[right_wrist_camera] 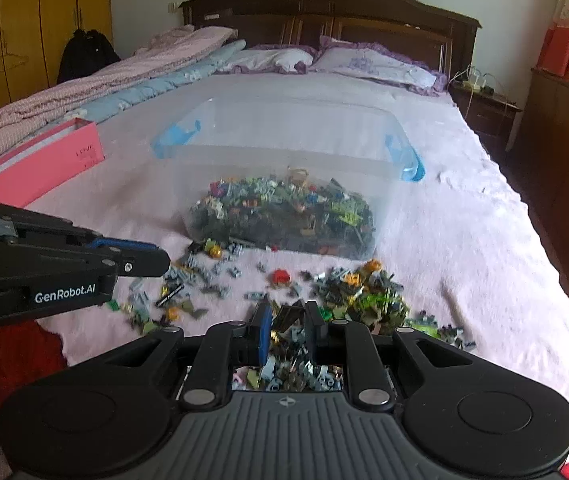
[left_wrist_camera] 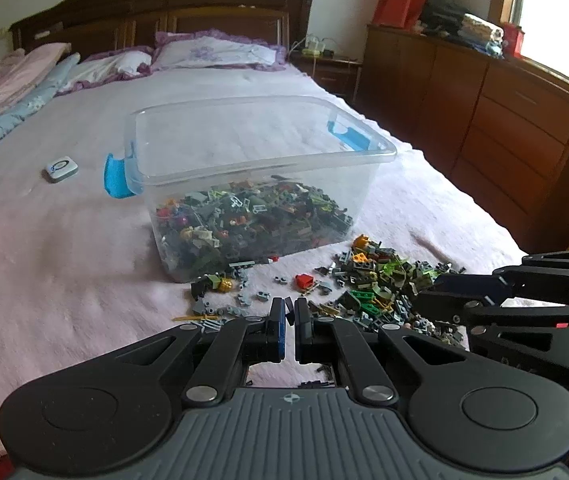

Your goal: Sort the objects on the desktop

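1. While the bin sits on the bed part-filled with bricks, loose bricks lie just before it.
2. Left tool: fingers nearly pressed together, pinching nothing.
3. Right tool: fingers spread over loose bricks.

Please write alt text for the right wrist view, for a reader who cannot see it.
The right gripper, slightly open, reaches into loose toy bricks scattered on a pink bedspread. Behind them stands a clear plastic bin partly filled with bricks; the left gripper enters from the left.
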### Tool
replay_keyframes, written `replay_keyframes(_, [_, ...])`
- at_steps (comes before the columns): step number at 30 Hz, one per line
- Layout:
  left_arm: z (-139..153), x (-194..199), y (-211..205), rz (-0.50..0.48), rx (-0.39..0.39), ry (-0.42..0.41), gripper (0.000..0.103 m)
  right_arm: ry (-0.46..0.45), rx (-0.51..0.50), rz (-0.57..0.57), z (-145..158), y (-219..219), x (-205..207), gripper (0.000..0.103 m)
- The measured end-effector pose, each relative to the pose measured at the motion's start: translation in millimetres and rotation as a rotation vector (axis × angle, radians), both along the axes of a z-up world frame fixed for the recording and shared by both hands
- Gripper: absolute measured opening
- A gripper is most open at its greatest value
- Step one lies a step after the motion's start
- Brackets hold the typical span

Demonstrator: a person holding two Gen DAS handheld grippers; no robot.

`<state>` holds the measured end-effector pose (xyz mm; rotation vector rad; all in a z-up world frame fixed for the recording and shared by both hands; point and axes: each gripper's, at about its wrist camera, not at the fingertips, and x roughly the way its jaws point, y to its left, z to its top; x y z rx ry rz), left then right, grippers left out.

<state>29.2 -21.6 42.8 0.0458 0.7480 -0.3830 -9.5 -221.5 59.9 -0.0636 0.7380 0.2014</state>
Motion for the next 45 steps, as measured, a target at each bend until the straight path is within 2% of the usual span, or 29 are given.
replay_keyframes(16, [1, 17, 2, 0.041, 0.007, 0.008, 0.007, -0.032, -0.006, 0.004, 11, -7, 20, 0.019])
replay_keyframes(21, [6, 16, 8, 0.056, -0.009, -0.011, 0.007, -0.042, -0.014, 0.005, 12, -5, 23, 0.019])
replay_keyframes(34, [20, 11, 8, 0.048, 0.011, -0.075, 0.007, -0.064, 0.000, 0.026, 15, -2, 29, 0.019])
replay_keyframes(40, [14, 8, 6, 0.033, 0.013, -0.062, 0.007, -0.060, -0.003, 0.027, 12, -3, 29, 0.019])
replay_keyframes(45, [-3, -7, 9, 0.027, 0.020, -0.018, 0.007, -0.032, 0.007, 0.023, 0, -1, 20, 0.019])
